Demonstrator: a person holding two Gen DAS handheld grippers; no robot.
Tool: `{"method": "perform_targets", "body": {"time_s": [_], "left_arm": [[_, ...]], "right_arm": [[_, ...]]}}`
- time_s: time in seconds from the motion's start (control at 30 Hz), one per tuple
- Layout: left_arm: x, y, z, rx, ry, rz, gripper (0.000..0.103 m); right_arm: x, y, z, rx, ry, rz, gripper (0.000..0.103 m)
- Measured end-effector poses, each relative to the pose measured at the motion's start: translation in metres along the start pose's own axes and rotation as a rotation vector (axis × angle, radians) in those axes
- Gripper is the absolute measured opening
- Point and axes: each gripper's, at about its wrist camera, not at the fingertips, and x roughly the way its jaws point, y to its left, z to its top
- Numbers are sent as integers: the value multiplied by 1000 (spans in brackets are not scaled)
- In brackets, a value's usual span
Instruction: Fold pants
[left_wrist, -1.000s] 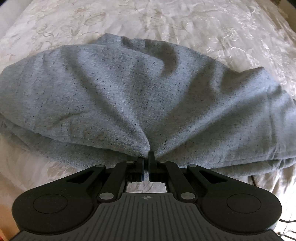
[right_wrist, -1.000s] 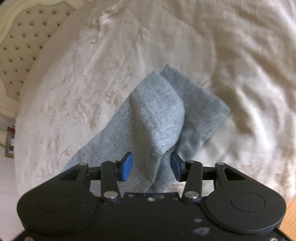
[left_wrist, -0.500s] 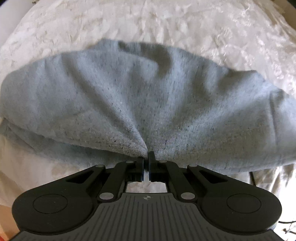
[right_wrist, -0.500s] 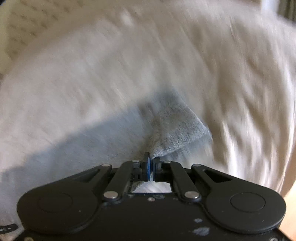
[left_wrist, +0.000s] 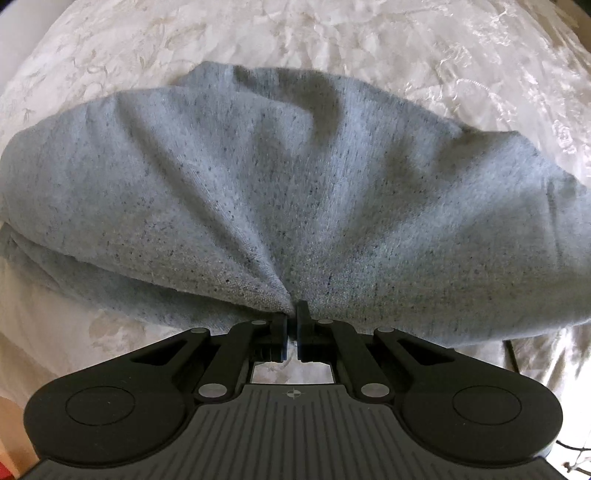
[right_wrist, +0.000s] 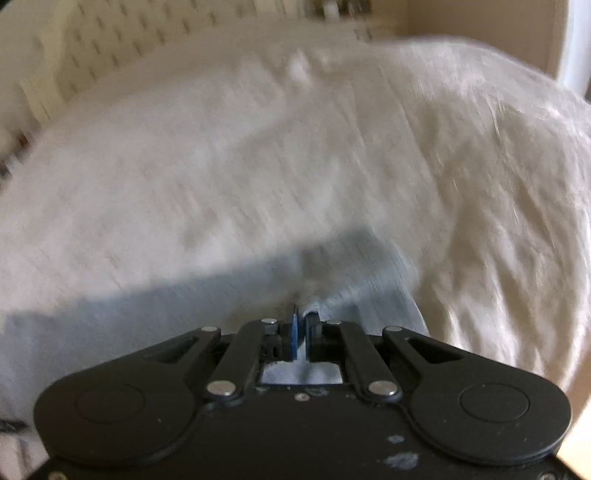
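Note:
The grey speckled pants lie bunched on a white embroidered bedspread. In the left wrist view they fill the middle of the picture, and my left gripper is shut on a pinch of their near edge, with folds fanning out from it. The right wrist view is blurred. There my right gripper is shut on the leg end of the pants, whose cloth shows between the blue pads and runs off to the lower left.
A cream tufted headboard stands beyond the bedspread at the upper left of the right wrist view. A dark cable lies by the pants at the lower right of the left wrist view.
My right gripper went from open over the leg end to shut on it, then rolled and rose with the cloth. My left gripper kept its pinch and barely moved.

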Motion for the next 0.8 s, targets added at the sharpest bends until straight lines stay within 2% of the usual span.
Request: {"method": "perform_targets", "body": {"time_s": [0.07, 0.13, 0.2, 0.33, 0.4, 0.47, 0.63, 0.8], "left_arm": [[3, -2, 0, 2, 3, 9, 4], [3, -2, 1, -6, 5, 13, 4], [4, -1, 2, -17, 8, 12, 4], [8, -4, 2, -27, 14, 25, 4], [11, -6, 2, -27, 17, 37, 4], [15, -9, 2, -23, 22, 50, 4], [29, -18, 0, -21, 36, 73, 4], [34, -23, 2, -34, 41, 95, 4]], "right_arm": [[32, -15, -9, 69, 164, -53, 7], [34, -29, -12, 152, 198, -40, 18], [15, -37, -8, 166, 155, -20, 27], [-20, -46, 11, 87, 27, -2, 32], [-23, -45, 25, 31, -35, 17, 41], [-11, -43, 42, -19, -62, 16, 42], [44, -44, 72, -99, -34, 27, 42], [72, -46, 75, -155, 18, 40, 40]]}}
